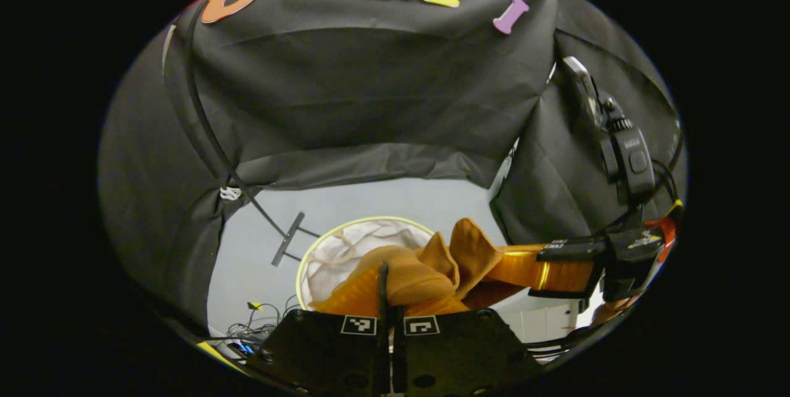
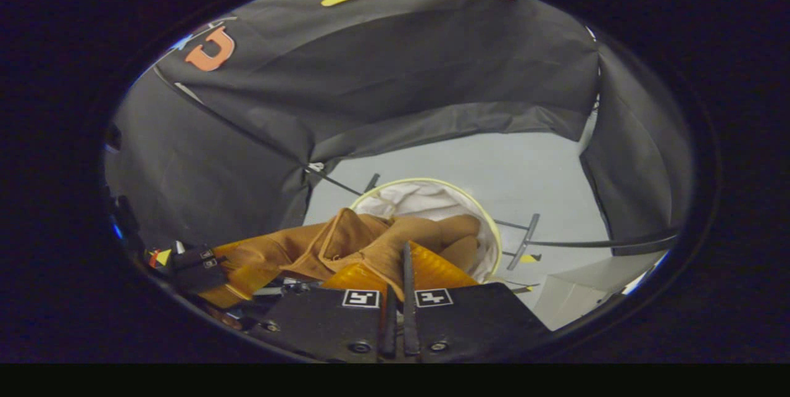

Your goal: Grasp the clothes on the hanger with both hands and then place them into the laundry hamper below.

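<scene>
in the left gripper view the left gripper (image 1: 386, 298) sits at the bottom centre, its fingers drawn close together with a fold of the orange cloth (image 1: 426, 276) pinched between them. the cloth bunches just above the fingers and runs toward the right of the frame, where the right gripper (image 1: 565, 270) clamps its far end at lower right; the cloth is pulled taut between the two. behind the bunch, at lower centre, lies the hamper (image 1: 327, 249), round, with a pale yellow rim and a white lining, standing on the grey floor (image 1: 395, 205). the cloth hangs over the hamper's near side; whether it touches the lining cannot be told. a thin black bar (image 1: 287, 239) lies on the floor left of the hamper.

in the right gripper view the right gripper (image 2: 398, 295) is at bottom centre, fingers narrow and closed on the cloth (image 2: 345, 242), which spreads to the left of the frame to the left gripper (image 2: 197, 264) at lower left. the hamper (image 2: 481, 208) shows behind the cloth at centre, its opening partly covered by it. a black bar (image 2: 524, 239) lies on the floor (image 2: 494, 162) to the right.
</scene>
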`<state>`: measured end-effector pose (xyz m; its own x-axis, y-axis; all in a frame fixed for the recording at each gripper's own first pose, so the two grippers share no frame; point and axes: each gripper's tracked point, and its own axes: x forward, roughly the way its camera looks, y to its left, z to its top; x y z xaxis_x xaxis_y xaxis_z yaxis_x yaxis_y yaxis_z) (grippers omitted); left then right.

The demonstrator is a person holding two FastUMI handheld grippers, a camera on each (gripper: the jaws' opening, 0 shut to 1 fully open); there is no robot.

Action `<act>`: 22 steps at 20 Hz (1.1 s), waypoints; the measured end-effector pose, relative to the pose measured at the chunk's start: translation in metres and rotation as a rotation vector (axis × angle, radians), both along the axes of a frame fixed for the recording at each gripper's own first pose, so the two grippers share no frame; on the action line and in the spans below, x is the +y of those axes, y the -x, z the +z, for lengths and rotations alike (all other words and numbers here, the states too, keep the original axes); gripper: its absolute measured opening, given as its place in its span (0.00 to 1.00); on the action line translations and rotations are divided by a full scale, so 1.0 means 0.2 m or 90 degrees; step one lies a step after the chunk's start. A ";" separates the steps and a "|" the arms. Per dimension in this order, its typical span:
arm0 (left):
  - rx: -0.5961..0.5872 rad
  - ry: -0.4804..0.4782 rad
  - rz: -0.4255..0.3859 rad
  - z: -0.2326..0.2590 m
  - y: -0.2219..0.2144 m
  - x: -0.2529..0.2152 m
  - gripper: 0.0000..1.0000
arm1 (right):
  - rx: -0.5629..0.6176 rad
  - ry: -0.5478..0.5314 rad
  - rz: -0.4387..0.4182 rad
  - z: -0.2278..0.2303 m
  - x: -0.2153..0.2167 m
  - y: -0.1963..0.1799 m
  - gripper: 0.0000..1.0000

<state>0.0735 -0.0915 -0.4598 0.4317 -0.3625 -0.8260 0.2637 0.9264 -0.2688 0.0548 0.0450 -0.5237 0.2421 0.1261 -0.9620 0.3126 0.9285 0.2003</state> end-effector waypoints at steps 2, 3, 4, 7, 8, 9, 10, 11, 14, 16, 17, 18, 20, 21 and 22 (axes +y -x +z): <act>0.032 -0.008 0.003 -0.08 0.02 0.00 0.08 | 0.019 0.026 -0.009 -0.05 -0.05 0.02 0.08; 0.041 -0.014 0.002 -0.12 0.01 0.02 0.02 | 0.024 0.032 -0.016 -0.06 -0.07 0.02 0.08; 0.047 -0.016 -0.005 -0.14 0.00 0.02 0.02 | 0.031 0.036 -0.023 -0.08 -0.07 0.03 0.08; 0.066 -0.032 -0.007 -0.18 0.00 0.05 0.04 | 0.054 0.052 -0.053 -0.10 -0.11 0.06 0.08; 0.075 -0.032 -0.001 -0.19 -0.01 0.06 0.06 | 0.048 0.049 -0.066 -0.10 -0.10 0.04 0.08; 0.089 -0.026 0.003 -0.21 0.01 0.05 0.08 | 0.043 0.050 -0.078 -0.08 -0.11 0.03 0.13; 0.110 -0.023 0.006 -0.23 0.03 0.07 0.17 | 0.035 0.052 -0.087 -0.05 -0.12 0.03 0.16; 0.129 -0.026 0.009 -0.27 0.05 0.09 0.11 | 0.029 0.056 -0.094 -0.01 -0.13 0.03 0.23; 0.138 -0.018 0.026 -0.29 0.02 0.11 0.20 | 0.008 0.071 -0.114 0.08 -0.18 0.05 0.33; 0.144 -0.021 0.037 -0.28 0.00 0.14 0.41 | -0.004 0.083 -0.133 0.14 -0.24 0.09 0.42; 0.145 -0.023 0.044 -0.29 -0.01 0.15 0.49 | -0.009 0.085 -0.141 0.16 -0.27 0.11 0.45; 0.144 -0.025 0.052 -0.28 -0.02 0.17 0.54 | -0.012 0.087 -0.147 0.18 -0.29 0.15 0.47; 0.145 -0.025 0.068 -0.26 -0.03 0.19 0.61 | -0.013 0.087 -0.155 0.21 -0.32 0.18 0.57; 0.144 -0.023 0.077 -0.24 -0.02 0.19 0.67 | -0.014 0.086 -0.157 0.22 -0.32 0.20 0.59; 0.144 -0.026 0.085 -0.22 -0.01 0.20 0.80 | -0.015 0.084 -0.157 0.24 -0.34 0.21 0.60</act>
